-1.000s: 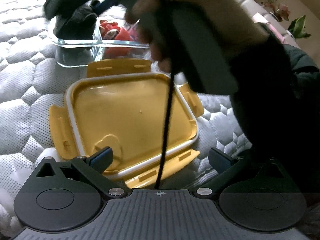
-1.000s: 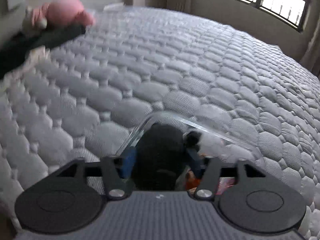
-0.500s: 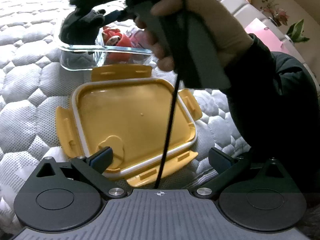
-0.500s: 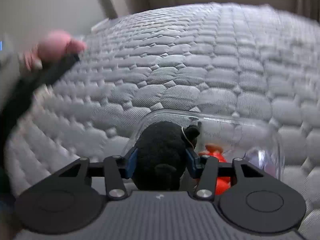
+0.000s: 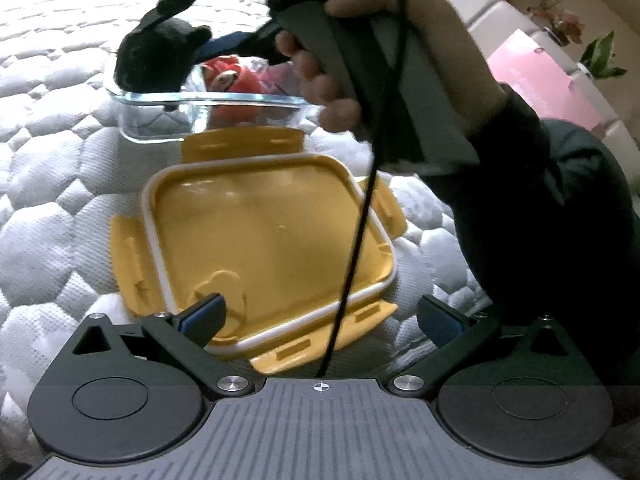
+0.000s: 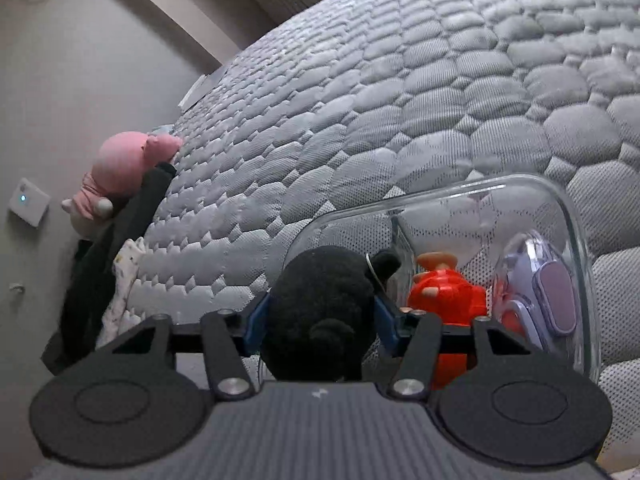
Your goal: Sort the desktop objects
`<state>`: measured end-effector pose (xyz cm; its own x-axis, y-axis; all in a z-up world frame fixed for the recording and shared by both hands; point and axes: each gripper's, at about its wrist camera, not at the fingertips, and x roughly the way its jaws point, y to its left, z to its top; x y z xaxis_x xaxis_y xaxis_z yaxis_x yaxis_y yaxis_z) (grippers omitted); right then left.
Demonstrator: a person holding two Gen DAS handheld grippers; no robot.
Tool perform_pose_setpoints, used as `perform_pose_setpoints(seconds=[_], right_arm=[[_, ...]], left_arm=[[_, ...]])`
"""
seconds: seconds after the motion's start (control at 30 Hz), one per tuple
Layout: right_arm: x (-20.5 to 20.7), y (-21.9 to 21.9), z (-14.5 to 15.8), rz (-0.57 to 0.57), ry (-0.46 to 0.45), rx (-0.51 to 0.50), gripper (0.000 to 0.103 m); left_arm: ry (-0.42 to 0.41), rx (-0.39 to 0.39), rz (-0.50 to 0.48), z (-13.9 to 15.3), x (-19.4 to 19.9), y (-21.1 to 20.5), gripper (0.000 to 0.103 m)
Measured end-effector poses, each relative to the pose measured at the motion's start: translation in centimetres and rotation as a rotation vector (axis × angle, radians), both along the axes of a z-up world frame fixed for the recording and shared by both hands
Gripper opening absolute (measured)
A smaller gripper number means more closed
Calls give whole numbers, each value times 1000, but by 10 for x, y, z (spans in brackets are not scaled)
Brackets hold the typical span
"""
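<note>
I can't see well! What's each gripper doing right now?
Left gripper: open, holding nothing.
Right gripper: shut on the black plush toy.

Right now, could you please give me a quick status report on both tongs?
Right tongs shut on black plush toy, over glass container. Left tongs open, above yellow lid. Red toy already inside.

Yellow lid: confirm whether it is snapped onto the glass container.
No, the yellow lid lies flat on the quilted mattress, in front of the open glass container.
</note>
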<state>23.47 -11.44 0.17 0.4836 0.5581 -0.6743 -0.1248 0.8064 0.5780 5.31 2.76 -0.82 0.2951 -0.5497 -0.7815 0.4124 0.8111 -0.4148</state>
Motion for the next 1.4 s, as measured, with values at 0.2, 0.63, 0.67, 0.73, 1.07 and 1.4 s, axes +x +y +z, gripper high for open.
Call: perform_pose_setpoints(seconds=[0.2, 0.63, 0.67, 0.73, 1.07, 1.4], right_arm=[[-31, -50, 12, -42, -132, 146, 71], [-104, -124, -16, 107, -371, 99, 78], [-106, -129, -17, 120, -384, 143, 78], [-109, -137, -13, 134, -380, 172, 77], [-121, -129, -8, 254, -369, 147, 77], [-135, -116, -4, 351, -412, 147, 84]], left_arm=[[-18, 48, 92, 22, 23, 19, 103], [79, -216, 388, 74, 112, 36, 103], [101, -218, 443, 69, 122, 37, 103], [144, -214, 477, 59, 146, 32, 103], [175, -63, 424, 25, 187, -9, 103], [219, -70, 377, 26, 192, -8, 103]])
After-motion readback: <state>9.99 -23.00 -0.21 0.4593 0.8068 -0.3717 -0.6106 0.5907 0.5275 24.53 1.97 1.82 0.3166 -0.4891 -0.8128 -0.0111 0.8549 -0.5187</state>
